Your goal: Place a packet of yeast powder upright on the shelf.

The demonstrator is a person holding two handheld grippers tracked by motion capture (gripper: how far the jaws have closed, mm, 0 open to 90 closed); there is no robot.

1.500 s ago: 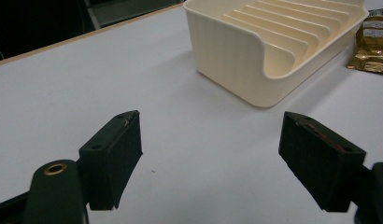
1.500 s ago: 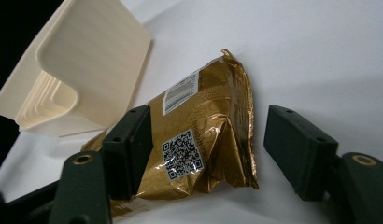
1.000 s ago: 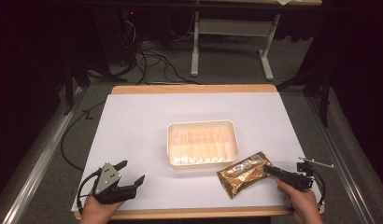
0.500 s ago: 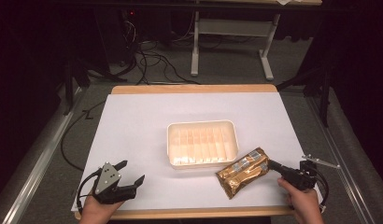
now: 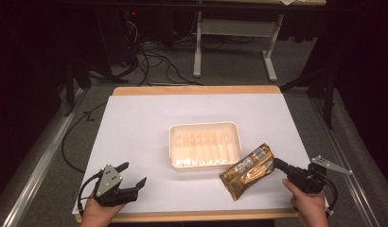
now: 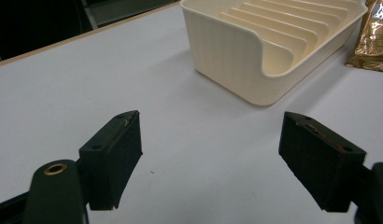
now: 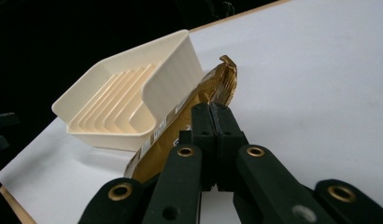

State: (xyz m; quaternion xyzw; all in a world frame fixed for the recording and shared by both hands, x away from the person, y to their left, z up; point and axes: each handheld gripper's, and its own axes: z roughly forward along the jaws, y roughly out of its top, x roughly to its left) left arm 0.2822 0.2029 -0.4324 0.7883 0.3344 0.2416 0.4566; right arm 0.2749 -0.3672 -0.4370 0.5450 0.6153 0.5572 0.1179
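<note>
High view first, reading from the left: the left gripper [image 5: 133, 174] is resting in a person's hand [image 5: 98, 213] at the near left corner of the white-topped bench [image 5: 135, 123], its black jaws standing wide apart with nothing between them. Left gripper view is showing the same thing, two black pads [image 6: 112, 156] parted over bare white surface, pointing toward the tray. Near the middle of the bench a cream plastic rectangular tray with ribbed dividers [image 5: 205, 145] is sitting flat, with nothing showing between its ribs. Just to the right of the tray, touching or almost touching its near right corner, a shiny gold foil pouch with a printed label [image 5: 247, 170] is lying at a slant, one end toward the front edge of the bench and the other toward the right. At the far right the right gripper [image 5: 278, 164] is reaching in from the person's other hand [image 5: 309, 208], and its jaws are closing on the pouch's right end. Right gripper view is confirming this: the jaws are pressed together with the edge of the gold foil pinched between them, and the pouch is lying against the tray's side wall.
</note>
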